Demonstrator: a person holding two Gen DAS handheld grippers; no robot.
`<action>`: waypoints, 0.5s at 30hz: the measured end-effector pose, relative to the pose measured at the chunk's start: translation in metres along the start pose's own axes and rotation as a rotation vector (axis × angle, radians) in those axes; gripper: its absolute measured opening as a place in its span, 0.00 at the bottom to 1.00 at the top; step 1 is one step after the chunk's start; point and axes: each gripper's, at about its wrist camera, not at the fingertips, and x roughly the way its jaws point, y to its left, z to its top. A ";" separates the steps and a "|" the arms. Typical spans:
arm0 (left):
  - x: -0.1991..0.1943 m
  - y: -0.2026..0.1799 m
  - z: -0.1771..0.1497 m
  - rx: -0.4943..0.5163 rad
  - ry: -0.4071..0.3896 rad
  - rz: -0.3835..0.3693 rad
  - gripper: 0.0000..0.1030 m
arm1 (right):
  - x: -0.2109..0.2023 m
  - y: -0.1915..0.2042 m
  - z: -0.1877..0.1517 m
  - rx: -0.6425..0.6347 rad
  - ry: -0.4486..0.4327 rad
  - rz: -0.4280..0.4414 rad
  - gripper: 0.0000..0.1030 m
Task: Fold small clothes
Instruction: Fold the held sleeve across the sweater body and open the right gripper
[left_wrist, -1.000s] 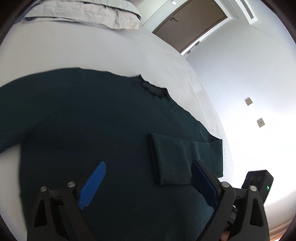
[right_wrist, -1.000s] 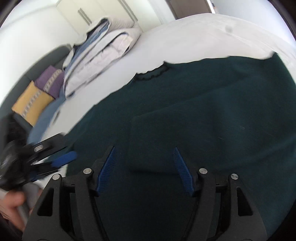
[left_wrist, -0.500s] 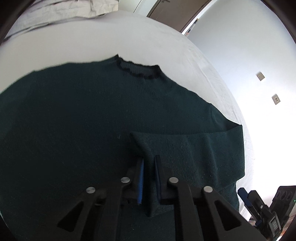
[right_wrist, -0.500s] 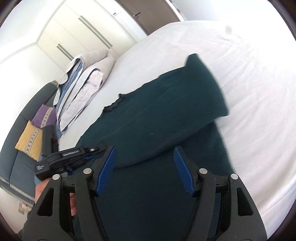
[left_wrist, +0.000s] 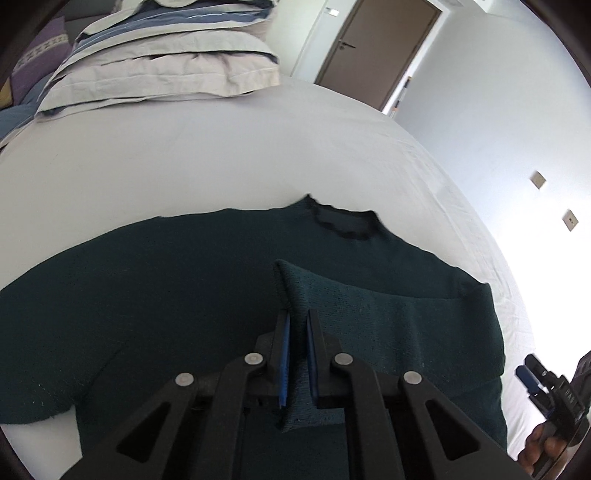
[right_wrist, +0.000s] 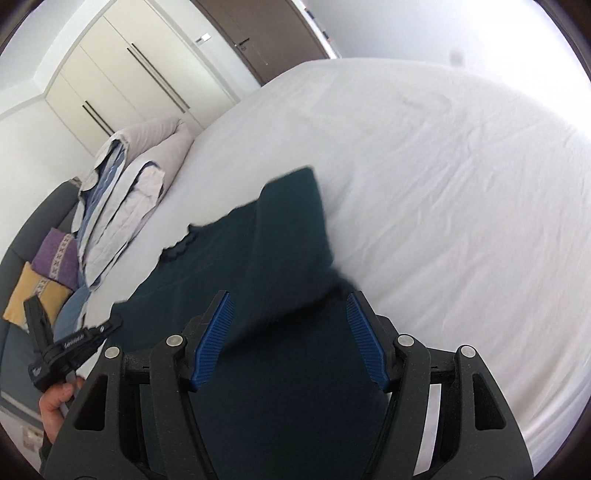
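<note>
While the dark green sweater (left_wrist: 184, 295) is lying spread across the white bed sheet (left_wrist: 184, 158), its collar (left_wrist: 345, 223) pointing toward the stacked pillows (left_wrist: 166, 66), the left gripper (left_wrist: 297, 354) is pinching the cuff end of the folded-in sleeve (left_wrist: 369, 314), its blue pads pressed together on the knit. Off to the side, the right gripper (right_wrist: 288, 339) is hovering above the sweater's lower body with its jaws spread and nothing between them. A brown door (left_wrist: 373, 48) is showing beyond the bed, and white wardrobes (right_wrist: 122, 74) are standing behind the pillows.
</note>
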 end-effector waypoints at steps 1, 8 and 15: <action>0.001 0.006 -0.001 -0.011 -0.008 0.012 0.09 | 0.000 -0.002 0.007 0.003 -0.003 -0.013 0.61; 0.021 0.009 -0.016 0.014 -0.002 0.046 0.09 | 0.038 -0.010 0.064 0.008 0.027 -0.067 0.60; 0.028 0.012 -0.017 0.003 -0.007 0.029 0.09 | 0.113 0.001 0.091 -0.102 0.157 -0.163 0.40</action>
